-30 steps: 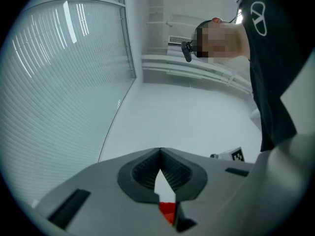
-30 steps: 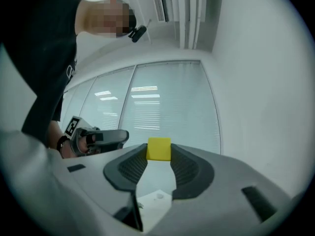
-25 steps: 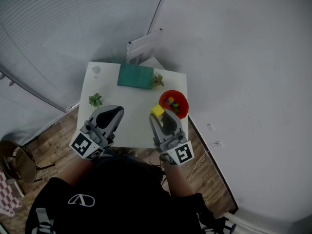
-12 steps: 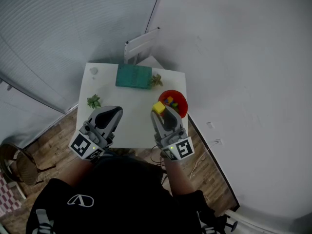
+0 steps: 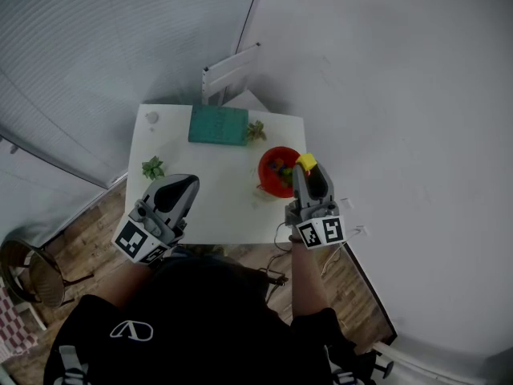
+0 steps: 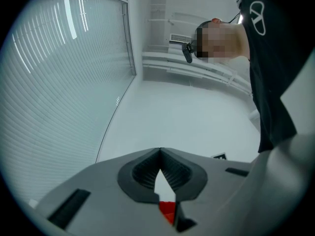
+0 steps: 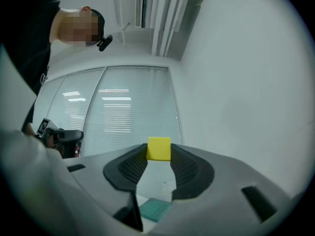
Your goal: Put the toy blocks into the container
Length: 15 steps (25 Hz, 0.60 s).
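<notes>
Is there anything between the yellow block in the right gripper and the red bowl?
Nothing visible. The right gripper holds the yellow block by the right edge of the open red bowl, with no object between them.

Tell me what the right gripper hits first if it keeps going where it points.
Nothing close: the right gripper, holding the yellow block, points past the red bowl toward the window blinds, probably.

Our left tongs [image 5: 187,183] hover with tips touching; our right tongs [image 5: 307,169], arm outstretched, pinch a yellow block [image 7: 159,149].
</notes>
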Tool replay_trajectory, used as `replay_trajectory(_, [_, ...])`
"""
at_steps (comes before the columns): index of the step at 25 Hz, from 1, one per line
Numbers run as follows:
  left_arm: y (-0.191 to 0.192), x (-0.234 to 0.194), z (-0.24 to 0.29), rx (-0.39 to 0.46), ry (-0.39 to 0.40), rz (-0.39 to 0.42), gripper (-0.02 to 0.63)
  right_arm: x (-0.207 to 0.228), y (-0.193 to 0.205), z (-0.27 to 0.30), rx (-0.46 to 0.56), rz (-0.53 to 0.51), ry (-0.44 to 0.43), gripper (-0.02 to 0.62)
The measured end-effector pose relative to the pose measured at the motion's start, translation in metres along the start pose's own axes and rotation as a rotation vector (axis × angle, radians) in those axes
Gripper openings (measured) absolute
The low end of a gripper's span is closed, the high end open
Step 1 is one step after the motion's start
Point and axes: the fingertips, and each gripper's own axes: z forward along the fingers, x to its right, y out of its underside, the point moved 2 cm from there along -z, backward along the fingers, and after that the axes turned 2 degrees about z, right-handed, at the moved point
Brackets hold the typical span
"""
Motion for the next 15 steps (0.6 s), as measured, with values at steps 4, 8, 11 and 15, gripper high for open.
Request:
replay_trajectory(4, [0.001,0.000,0.002,-0.002,-0.001,0.001,0.005,0.031,-0.002,-0.011,0.002,0.004,0.075,0.147])
replay_trajectory(8, [-0.010,0.000,0.007,0.032,-0.014,0.017,0.005,0.042,0.004,-0.017,-0.015,-0.001,0.110,0.147])
replay_trajectory(11, [-0.009,0.000,0.008,0.029,-0.013,0.015,0.005,0.048,0.015,-0.016,-0.049,-0.017,0.129,0.147])
replay_trajectory(15, [-0.008,0.000,0.007,0.024,-0.012,0.012,0.005,0.062,0.045,-0.011,-0.113,-0.011,0.146,0.147])
